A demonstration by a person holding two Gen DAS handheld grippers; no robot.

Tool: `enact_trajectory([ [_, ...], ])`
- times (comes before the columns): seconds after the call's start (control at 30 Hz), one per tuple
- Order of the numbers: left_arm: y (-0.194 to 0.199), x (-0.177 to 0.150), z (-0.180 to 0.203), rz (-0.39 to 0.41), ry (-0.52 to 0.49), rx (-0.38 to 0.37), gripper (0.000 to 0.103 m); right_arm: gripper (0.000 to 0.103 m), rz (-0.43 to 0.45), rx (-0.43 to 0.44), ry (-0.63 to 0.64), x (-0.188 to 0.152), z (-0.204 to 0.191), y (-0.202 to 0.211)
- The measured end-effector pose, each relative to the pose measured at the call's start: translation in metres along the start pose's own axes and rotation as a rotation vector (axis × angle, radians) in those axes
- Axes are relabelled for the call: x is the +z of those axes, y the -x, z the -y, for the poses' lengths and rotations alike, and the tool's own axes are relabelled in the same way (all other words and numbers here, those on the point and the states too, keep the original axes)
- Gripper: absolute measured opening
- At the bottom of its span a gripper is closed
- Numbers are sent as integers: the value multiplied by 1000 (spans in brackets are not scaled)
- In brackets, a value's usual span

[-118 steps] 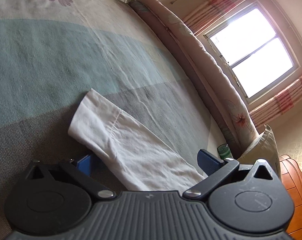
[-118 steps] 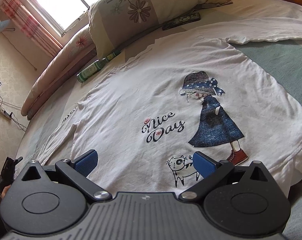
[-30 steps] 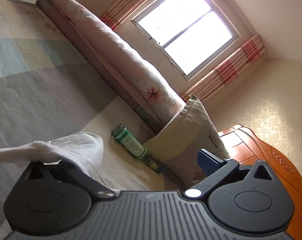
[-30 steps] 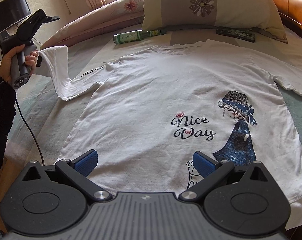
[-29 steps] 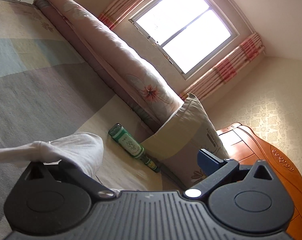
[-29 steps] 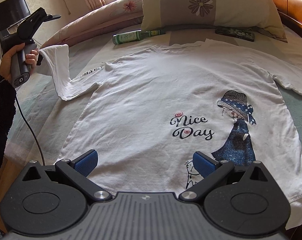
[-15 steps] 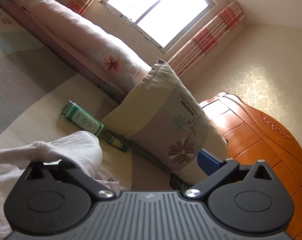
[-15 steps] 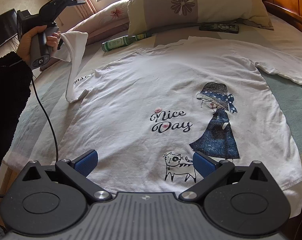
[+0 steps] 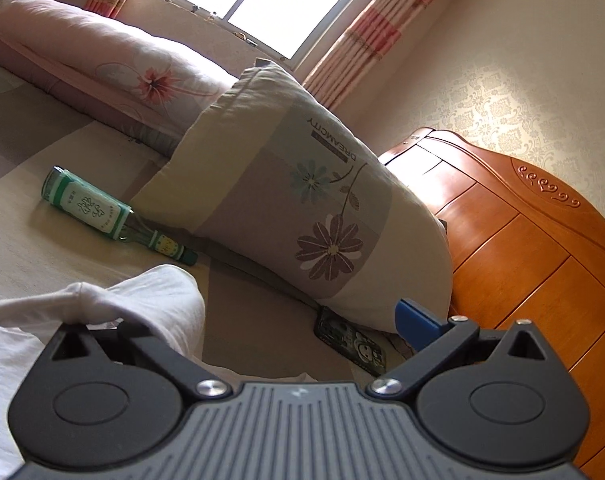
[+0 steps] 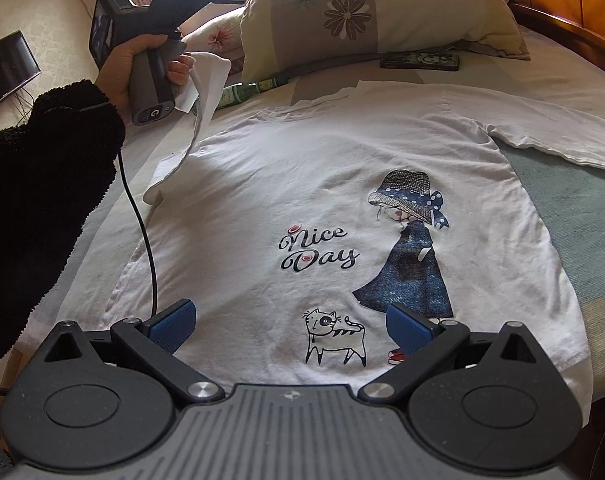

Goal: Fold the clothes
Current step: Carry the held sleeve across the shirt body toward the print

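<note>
While the bed (image 10: pixel 574 200) carries everything in sight, the white shirt (image 10: pixel 302 184) lies spread flat across it, print side up, with the words "Nice Day", a girl in a blue dress and a small cat showing. One sleeve (image 10: pixel 550 136) stretches flat toward the headboard side, and the other sleeve (image 10: pixel 206 76) is lifted off the bed, hanging in a loose fold from the left gripper (image 10: pixel 190 60), which a hand (image 10: pixel 130 60) in a black fleecy cuff holds up near the shirt's shoulder. In the left wrist view that cloth is draped over one finger of the gripper, but I cannot tell whether the fingers are clenched on it. A flowered pillow (image 9: pixel 302 200) leans at the head of the bed, with a green bottle (image 9: pixel 98 208) lying beside it and a dark phone (image 9: pixel 352 344) at its lower edge. The right gripper (image 10: pixel 290 326) hovers released over the shirt's hem, its blue pads (image 10: pixel 172 322) wide apart on either side of the cat.
</note>
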State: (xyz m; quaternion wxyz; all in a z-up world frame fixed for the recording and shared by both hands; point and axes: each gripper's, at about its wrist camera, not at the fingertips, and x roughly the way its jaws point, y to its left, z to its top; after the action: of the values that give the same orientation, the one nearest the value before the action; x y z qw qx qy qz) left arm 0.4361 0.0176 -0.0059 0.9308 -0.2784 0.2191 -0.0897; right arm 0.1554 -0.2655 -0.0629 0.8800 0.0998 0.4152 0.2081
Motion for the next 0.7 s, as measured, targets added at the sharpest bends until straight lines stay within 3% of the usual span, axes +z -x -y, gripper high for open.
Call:
enact_trajectory([
  [0.27,-38,-44,31,-29,-47,-22,102,103,13,-11,-4,-2,5,7],
  [0.7,-71,-77,62,-62,-135,-37,102,103,-7,-52,-7,-1,11,4],
])
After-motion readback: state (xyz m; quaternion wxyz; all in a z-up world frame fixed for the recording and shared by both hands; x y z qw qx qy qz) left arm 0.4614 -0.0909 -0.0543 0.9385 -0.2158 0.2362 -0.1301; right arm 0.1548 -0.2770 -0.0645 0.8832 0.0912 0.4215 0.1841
